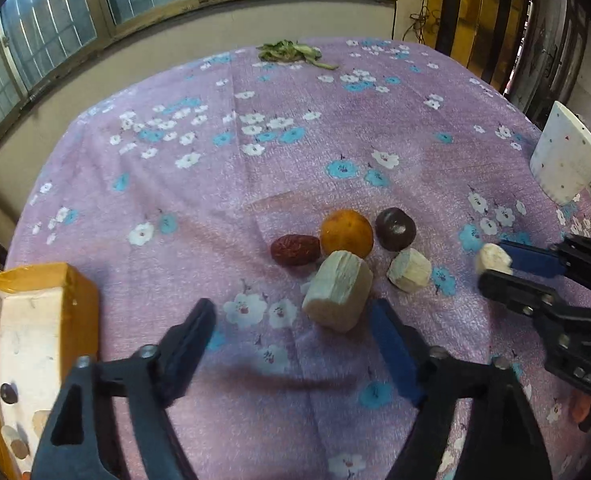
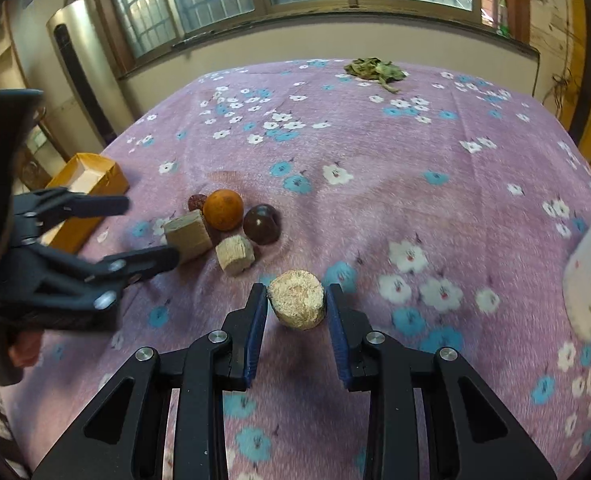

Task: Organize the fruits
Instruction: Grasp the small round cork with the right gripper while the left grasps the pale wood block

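fruits sit bunched mid-cloth: an orange, a red date, a dark plum, and pale cane chunks around them. the right gripper has its own small chunk squarely between the blue pads, pads right up against both sides, so i call that clamped. that chunk stands on end, round face up, dead ahead of the fingers and still down at cloth level.

the left gripper stands apart, nothing in it. the big chunk lies just ahead and toward its right finger, long axis running away from the camera and tilted a little. it nearly touches the orange behind it. left is plainly the nearer hand for that one; a second chunk lies between the two grippers.

the left view shows the yellow box close at its left side, open, with small pieces inside, and a white cup off to the right. the right view shows the gap between left finger and big chunk far better: finger tip almost on it. whether it touches, i cannot tell. leaves lie at the far edge.
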The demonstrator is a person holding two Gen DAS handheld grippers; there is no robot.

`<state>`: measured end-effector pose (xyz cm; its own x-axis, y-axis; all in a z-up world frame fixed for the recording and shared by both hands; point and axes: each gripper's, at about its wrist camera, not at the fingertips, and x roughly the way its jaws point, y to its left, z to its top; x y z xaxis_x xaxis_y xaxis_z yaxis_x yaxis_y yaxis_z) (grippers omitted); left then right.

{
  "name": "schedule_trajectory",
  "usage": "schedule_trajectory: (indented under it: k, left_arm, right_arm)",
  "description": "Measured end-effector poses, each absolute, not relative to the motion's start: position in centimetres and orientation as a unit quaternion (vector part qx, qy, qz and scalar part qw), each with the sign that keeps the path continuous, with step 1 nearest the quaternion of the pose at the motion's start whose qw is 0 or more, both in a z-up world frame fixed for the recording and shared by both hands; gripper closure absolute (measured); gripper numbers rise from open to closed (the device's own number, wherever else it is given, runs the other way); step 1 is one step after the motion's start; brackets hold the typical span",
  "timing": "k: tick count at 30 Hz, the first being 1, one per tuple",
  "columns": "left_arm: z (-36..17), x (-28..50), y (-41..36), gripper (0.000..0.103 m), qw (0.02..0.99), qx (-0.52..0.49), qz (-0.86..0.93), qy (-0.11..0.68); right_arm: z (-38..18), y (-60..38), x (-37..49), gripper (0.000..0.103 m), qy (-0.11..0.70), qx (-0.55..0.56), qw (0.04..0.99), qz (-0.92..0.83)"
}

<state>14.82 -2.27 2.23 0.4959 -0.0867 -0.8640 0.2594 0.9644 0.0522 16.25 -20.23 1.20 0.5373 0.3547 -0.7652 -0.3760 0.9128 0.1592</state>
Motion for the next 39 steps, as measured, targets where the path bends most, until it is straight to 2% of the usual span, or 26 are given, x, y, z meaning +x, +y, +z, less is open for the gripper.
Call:
schedule_trajectory:
  k: [1, 3, 4, 6, 7, 11, 29, 39]
  left_arm:
    - [2.0, 15.1, -2.1, 0.029, 0.857, 0.07, -0.112, 0.498]
    - [1.7, 15.6, -1.7, 0.039, 0.853, 0.025, -0.126, 0.506]
    - [1.5, 15.7, -1.7, 0.051, 0.848, 0.007, -0.136, 0.512]
    - [1.5, 15.5, -1.9, 0.059, 0.853, 0.005, -0.137, 0.504]
    - [1.5, 15.4, -2.2, 0.067, 0.852, 0.008, -0.145, 0.502]
    - [1.8, 14.4, -2.6, 0.067, 0.86, 0.033, -0.135, 0.491]
    - [4.7, 6.8, 4.7, 0.067, 0.864, -0.008, -0.153, 0.479]
    - [5.7, 5.4, 9.1, 0.067, 0.869, -0.037, -0.142, 0.472]
  right_arm:
    - [1.2, -20.4, 16.0, 0.074, 0.434, -0.011, 0.877, 0.206]
    - [1.1, -20.6, 15.6, 0.074, 0.438, -0.005, 0.876, 0.201]
    - [0.9, -20.7, 15.5, 0.074, 0.44, -0.001, 0.876, 0.198]
    - [0.8, -20.9, 15.2, 0.074, 0.443, 0.006, 0.876, 0.192]
    - [0.7, -20.9, 15.0, 0.074, 0.445, 0.01, 0.875, 0.188]
    - [0.7, -20.9, 14.1, 0.074, 0.447, 0.016, 0.876, 0.179]
    - [2.2, -16.3, 8.4, 0.074, 0.435, -0.001, 0.885, 0.168]
    - [2.6, -11.2, 8.0, 0.074, 0.439, -0.007, 0.879, 0.185]
